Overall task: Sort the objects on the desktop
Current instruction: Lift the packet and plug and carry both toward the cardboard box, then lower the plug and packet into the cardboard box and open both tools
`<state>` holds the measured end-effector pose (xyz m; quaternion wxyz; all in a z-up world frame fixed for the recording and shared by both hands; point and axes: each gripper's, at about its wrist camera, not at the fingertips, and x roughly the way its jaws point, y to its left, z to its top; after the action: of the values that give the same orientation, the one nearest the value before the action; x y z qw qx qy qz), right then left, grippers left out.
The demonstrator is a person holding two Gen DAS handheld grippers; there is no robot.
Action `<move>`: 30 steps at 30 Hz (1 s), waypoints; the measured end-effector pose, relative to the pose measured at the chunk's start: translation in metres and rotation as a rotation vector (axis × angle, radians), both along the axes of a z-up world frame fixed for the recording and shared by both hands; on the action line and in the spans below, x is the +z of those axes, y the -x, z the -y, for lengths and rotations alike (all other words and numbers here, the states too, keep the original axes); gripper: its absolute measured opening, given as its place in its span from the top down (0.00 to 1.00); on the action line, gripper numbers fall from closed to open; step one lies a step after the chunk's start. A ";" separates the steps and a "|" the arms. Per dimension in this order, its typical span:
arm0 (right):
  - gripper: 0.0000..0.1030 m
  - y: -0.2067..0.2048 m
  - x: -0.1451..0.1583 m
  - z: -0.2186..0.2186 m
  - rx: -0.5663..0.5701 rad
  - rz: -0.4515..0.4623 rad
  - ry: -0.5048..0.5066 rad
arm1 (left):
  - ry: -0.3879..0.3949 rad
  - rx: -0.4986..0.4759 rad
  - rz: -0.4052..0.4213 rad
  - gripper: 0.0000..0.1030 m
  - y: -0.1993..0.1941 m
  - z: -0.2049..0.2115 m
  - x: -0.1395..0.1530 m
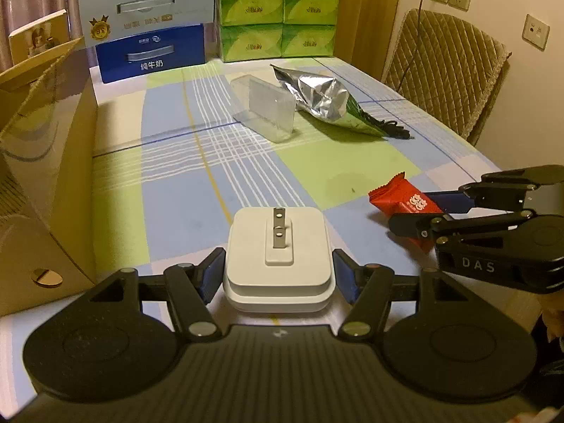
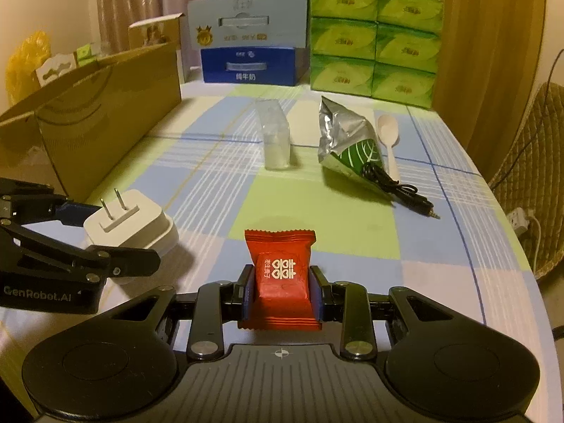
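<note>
White charger (image 1: pixel 278 257) sits clamped in the left gripper (image 1: pixel 278 271) at bottom centre; right gripper (image 2: pixel 280 292) pinches the red candy packet (image 2: pixel 280 278). Cardboard box (image 1: pixel 42 162) stands far left, nearer the left hand.

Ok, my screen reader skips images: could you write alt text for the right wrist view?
The right tongs grip a red foil candy packet over a checked tablecloth. At left, the left tongs hold a white plug adapter.
</note>
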<state>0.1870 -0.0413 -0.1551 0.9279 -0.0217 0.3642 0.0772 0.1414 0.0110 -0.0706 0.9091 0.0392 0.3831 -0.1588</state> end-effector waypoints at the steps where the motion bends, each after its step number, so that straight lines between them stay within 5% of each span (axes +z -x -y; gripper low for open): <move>1: 0.72 0.000 0.002 0.000 -0.001 0.002 -0.006 | -0.004 0.000 0.005 0.42 0.001 0.000 0.002; 15: 0.72 -0.003 0.072 -0.039 0.076 0.114 -0.083 | -0.004 0.071 0.083 0.42 0.018 -0.020 0.064; 30: 0.72 -0.039 0.140 -0.153 0.285 0.179 -0.133 | -0.043 0.284 0.153 0.42 0.032 -0.138 0.151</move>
<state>0.2255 0.1120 -0.0152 0.9356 -0.0186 0.2676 0.2294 0.1099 0.1488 0.0802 0.9479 0.0162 0.3177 -0.0169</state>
